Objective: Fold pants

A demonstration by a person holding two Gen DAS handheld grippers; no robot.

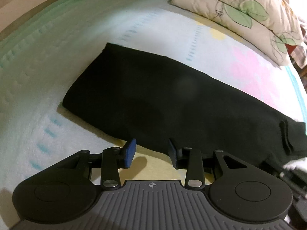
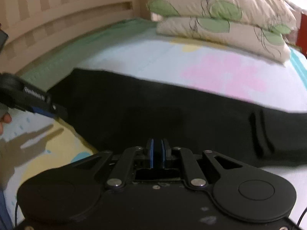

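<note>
Black pants (image 1: 163,99) lie flat on the bed, folded lengthwise into a long strip; they also fill the middle of the right wrist view (image 2: 153,111). My left gripper (image 1: 151,151) is open and empty, its blue pads just at the near edge of the pants. My right gripper (image 2: 157,153) has its pads close together with dark pants fabric between them at the near edge. The left gripper also shows in the right wrist view (image 2: 38,105), at the left end of the pants. A belt loop (image 1: 285,136) shows near the waist end at right.
The bed has a pastel patterned sheet (image 1: 57,76). Two stacked leaf-print pillows (image 2: 220,19) lie at the far right. A wooden slatted bed frame (image 2: 57,15) runs along the far left. Gripper shadows fall on the sheet at the left (image 2: 34,136).
</note>
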